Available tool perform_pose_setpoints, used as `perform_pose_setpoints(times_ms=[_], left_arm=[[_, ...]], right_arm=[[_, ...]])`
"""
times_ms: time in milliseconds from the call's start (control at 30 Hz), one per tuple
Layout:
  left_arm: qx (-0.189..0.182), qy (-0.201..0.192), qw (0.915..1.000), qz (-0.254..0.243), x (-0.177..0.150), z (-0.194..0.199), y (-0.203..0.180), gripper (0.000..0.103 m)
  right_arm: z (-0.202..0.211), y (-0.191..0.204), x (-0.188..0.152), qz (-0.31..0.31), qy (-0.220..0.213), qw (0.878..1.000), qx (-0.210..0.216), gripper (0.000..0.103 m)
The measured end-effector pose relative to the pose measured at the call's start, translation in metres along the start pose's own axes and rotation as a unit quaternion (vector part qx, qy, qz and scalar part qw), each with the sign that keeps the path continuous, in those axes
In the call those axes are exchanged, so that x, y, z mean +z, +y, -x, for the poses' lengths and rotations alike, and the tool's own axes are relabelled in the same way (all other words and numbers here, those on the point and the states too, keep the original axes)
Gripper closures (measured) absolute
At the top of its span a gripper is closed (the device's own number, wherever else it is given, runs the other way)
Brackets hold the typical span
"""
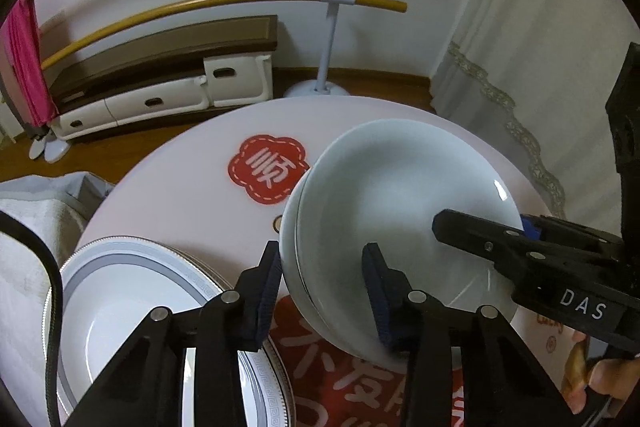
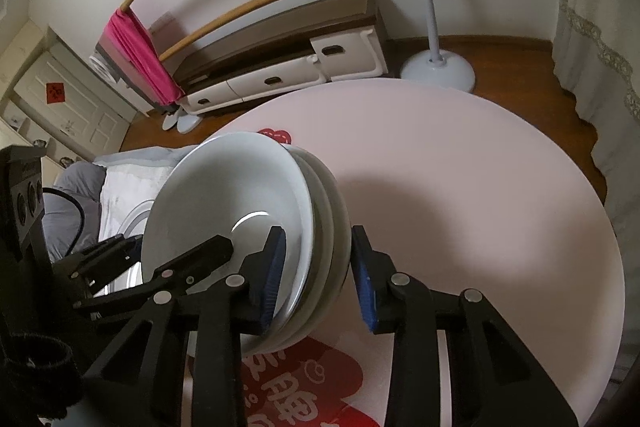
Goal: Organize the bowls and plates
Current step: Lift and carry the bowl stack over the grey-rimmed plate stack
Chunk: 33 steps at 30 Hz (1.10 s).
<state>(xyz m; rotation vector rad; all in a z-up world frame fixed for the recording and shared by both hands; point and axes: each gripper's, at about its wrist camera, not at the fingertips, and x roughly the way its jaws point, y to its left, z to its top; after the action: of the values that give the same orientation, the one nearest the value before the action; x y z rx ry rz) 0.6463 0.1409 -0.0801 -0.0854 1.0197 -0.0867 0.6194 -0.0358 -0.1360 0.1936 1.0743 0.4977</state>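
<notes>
Both tongs, left gripper and right gripper, clamp stacked bowls beside rimmed plates; next, lower them gently.

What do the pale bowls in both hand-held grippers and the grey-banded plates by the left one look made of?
The pale bowls: most likely glazed ceramic or porcelain, smooth, glossy, with a sharp curved highlight inside; hard melamine can't be ruled out. The grey-banded plates: likely glazed porcelain too, shiny white with a printed grey band and key-pattern rim. The gripper pads: dark blue ribbed rubber or foam, matte.
</notes>
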Motion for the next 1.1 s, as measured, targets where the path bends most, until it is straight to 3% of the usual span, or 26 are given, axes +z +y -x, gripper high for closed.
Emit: perform_pose_setpoints(times_ms=[667, 1100], left_arm=[[-0.002, -0.026, 0.9992, 0.03, -0.008, 0.002, 0.003, 0.078], [0.0, -0.038, 0.9988, 0.032, -0.015, 0.013, 0.0, 0.081]], right_arm=[[0.002, 0.003, -0.005, 0.009, -0.001, 1.0, -0.015, 0.07], [0.008, -0.003, -0.014, -0.004, -0.005, 1.0, 0.007, 0.072]])
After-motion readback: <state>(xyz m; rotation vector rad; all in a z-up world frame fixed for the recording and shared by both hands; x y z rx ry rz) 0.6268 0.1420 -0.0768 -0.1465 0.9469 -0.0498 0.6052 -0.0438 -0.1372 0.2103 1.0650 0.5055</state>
